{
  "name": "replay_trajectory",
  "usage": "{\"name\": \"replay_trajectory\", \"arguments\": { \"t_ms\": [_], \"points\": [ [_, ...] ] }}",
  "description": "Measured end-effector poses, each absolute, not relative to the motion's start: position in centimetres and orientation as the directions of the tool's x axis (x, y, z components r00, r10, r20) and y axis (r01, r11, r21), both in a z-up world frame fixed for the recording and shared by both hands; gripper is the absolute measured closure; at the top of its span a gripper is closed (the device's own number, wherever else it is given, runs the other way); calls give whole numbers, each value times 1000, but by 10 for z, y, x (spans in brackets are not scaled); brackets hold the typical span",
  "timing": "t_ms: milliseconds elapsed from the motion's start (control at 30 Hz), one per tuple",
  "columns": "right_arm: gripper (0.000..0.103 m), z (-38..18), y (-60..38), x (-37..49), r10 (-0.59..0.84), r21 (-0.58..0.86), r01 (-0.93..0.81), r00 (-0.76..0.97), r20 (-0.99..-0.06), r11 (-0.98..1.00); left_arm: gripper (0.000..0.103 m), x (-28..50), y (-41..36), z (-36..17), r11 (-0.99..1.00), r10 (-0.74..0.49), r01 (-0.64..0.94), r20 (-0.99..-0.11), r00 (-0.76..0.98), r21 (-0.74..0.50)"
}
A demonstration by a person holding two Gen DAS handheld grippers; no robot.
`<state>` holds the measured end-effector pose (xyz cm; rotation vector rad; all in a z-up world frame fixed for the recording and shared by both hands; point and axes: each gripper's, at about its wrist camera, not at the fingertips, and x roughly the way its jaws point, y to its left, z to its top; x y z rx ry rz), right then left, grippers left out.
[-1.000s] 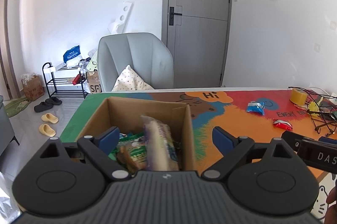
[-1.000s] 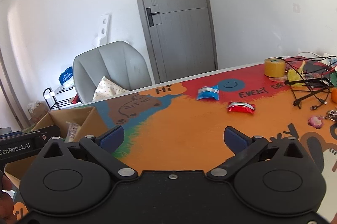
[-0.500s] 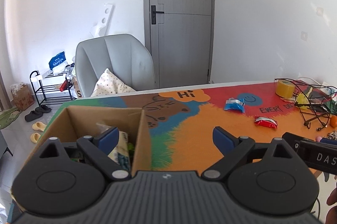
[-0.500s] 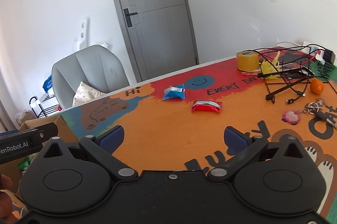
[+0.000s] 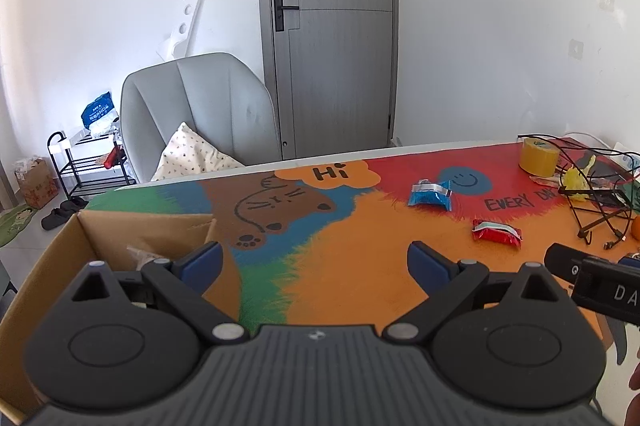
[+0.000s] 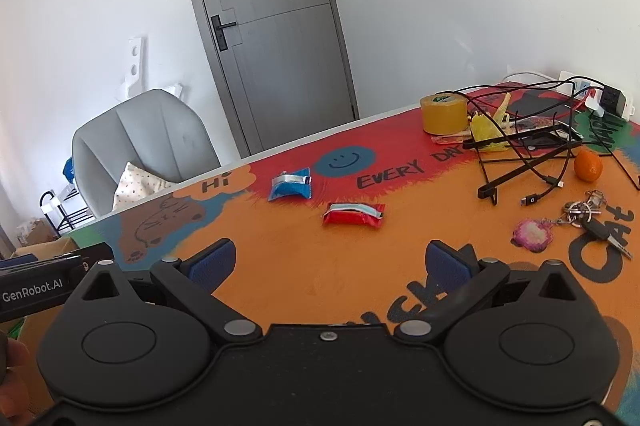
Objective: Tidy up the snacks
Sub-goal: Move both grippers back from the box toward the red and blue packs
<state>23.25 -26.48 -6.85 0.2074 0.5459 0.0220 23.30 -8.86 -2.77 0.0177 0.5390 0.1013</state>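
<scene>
A blue snack packet (image 5: pixel 430 193) (image 6: pixel 291 184) and a red snack packet (image 5: pixel 497 232) (image 6: pixel 353 214) lie on the colourful table mat. A cardboard box (image 5: pixel 104 232) with a divider stands at the table's left end; a pale wrapper shows inside it. My left gripper (image 5: pixel 315 263) is open and empty, above the mat just right of the box. My right gripper (image 6: pixel 332 263) is open and empty, above the orange part of the mat, short of the red packet. The box's edge (image 6: pixel 40 250) shows at the left of the right wrist view.
A tape roll (image 6: pixel 444 113), tangled black cables and a wire stand (image 6: pixel 528 153), an orange (image 6: pixel 588 165) and keys (image 6: pixel 588 216) crowd the table's right end. A grey chair (image 5: pixel 200 113) stands behind the table, by a grey door (image 5: pixel 336 25).
Both grippers have swung to the right, away from the box. The box has slid to the left edge of both views and the two packets have come nearer the middle.
</scene>
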Motion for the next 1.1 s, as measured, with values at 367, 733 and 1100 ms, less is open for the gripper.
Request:
{"name": "replay_trajectory", "arguments": {
  "t_ms": [367, 733, 1100],
  "points": [
    [0, -62, -272, 268, 77, 204, 35, 852, -517, 978, 5, 275, -99, -21, 995, 95, -85, -520, 849, 45],
    [0, -57, -269, 312, 71, 191, 38, 843, -533, 981, 5, 324, -102, -12, 995, 96, -91, -527, 844, 36],
    [0, -52, -273, 353, 51, 151, 40, 829, -557, 988, 5, 373, -108, -11, 996, 78, -93, -545, 835, -1]
  ]
}}
